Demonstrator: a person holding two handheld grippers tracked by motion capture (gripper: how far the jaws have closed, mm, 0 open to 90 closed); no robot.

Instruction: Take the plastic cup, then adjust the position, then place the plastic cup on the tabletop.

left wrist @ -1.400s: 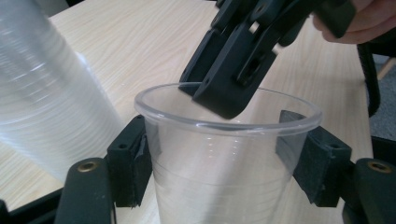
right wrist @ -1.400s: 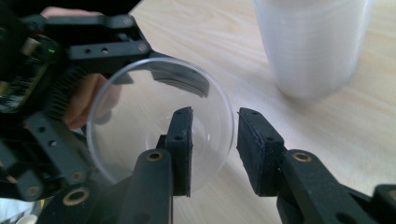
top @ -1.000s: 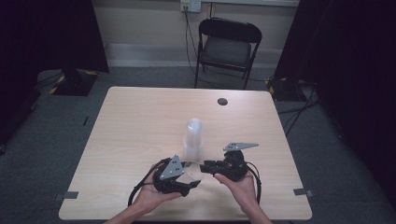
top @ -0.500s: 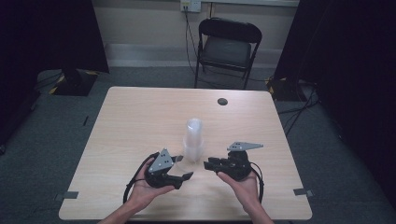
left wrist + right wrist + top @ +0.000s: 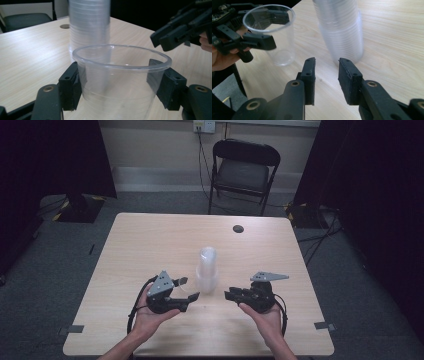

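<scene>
The left gripper (image 5: 117, 82) holds a single clear plastic cup (image 5: 120, 82) between its jaws, seemingly just above the light wooden tabletop (image 5: 150, 245), beside the tall stack of clear plastic cups (image 5: 207, 270). The right gripper (image 5: 326, 77) is empty, jaws slightly apart, near the stack.

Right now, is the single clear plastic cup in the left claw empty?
Empty: the single clear plastic cup is see-through to its base, nothing inside, left claw closed on it.

Clear, colourless plastic is noted for the single cup (image 5: 120, 82) and the cup stack (image 5: 207, 270). Tabletop (image 5: 150, 245): pale wood grain, fine lines. Both grippers are black, the left gripper (image 5: 186, 288) topped by a grey plate.
</scene>
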